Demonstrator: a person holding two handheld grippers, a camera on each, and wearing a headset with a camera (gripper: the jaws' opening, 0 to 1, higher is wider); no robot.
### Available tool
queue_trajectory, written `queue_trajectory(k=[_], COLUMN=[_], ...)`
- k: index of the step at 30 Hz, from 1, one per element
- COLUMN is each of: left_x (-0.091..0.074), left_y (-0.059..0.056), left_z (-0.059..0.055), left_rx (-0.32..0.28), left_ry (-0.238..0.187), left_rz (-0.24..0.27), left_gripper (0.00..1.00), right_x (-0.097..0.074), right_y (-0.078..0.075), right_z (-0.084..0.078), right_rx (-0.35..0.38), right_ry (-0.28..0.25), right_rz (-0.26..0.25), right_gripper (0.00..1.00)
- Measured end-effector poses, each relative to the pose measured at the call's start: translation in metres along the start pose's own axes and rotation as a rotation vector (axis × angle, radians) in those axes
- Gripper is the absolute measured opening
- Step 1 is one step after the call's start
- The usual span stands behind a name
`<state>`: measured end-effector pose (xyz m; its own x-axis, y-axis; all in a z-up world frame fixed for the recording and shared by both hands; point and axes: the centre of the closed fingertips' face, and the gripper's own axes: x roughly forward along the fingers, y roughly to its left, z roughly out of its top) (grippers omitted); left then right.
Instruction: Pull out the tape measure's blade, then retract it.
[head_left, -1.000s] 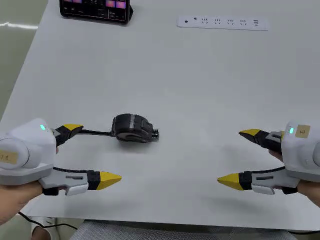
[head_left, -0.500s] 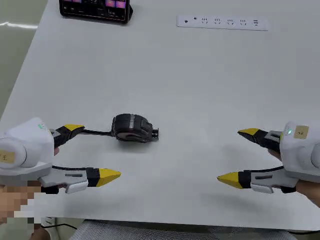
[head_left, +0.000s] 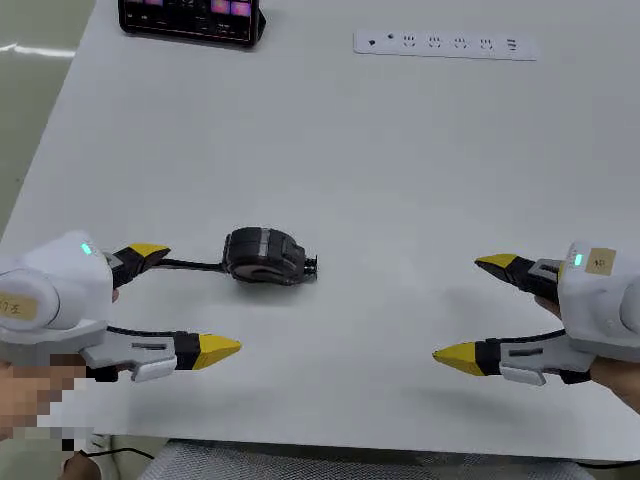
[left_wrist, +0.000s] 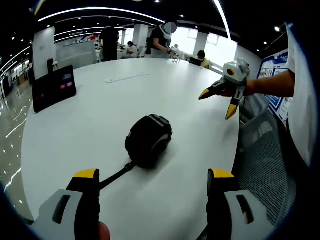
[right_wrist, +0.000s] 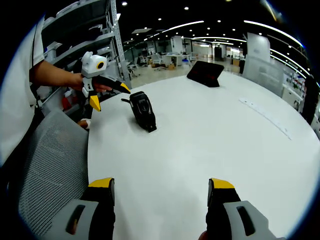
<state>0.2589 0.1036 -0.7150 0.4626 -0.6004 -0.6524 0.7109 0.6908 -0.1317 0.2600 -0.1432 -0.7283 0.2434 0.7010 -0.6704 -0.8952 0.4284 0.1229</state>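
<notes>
A black tape measure (head_left: 264, 257) lies on the white table (head_left: 380, 170), its wrist strap (head_left: 190, 265) trailing left and its blade hook pointing right. In the left gripper view the tape measure (left_wrist: 148, 141) sits just ahead of the jaws. My left gripper (head_left: 185, 300) is open at the table's left front, its far fingertip beside the strap, nothing between the fingers. My right gripper (head_left: 488, 310) is open at the right front, well away from the tape measure (right_wrist: 143, 112). Each gripper shows in the other's view: right gripper (left_wrist: 220, 97), left gripper (right_wrist: 107, 95).
A dark tablet (head_left: 192, 20) stands at the table's far left edge and a white power strip (head_left: 445, 45) lies at the far right. A mesh chair (right_wrist: 50, 165) sits at the near edge. People stand far off in the room behind the table.
</notes>
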Motion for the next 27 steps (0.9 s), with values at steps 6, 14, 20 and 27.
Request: queue_trajectory(k=[6,14,20,27], left_x=[0.006,0.011,0.018,0.025], left_y=[0.002,0.005,0.004,0.006], left_z=[0.005,0.010,0.008,0.010], left_rx=[0.048,0.102,0.132,0.173], left_ry=[0.020,0.041,0.071,0.104], left_rz=[-0.016,-0.036,-0.057,-0.077], left_gripper=[0.86,0.85,0.84,0.82], right_x=[0.004,0.008,0.011,0.018], right_y=[-0.001,-0.003,-0.005,-0.006], right_z=[0.006,0.010,0.012,0.016], right_rx=[-0.022,-0.053,-0.075,-0.090], right_ry=[0.002,0.014,0.021,0.027], right_rz=[0.016,0.032,0.041,0.054], right_gripper=[0.75,0.75,0.74,0.74])
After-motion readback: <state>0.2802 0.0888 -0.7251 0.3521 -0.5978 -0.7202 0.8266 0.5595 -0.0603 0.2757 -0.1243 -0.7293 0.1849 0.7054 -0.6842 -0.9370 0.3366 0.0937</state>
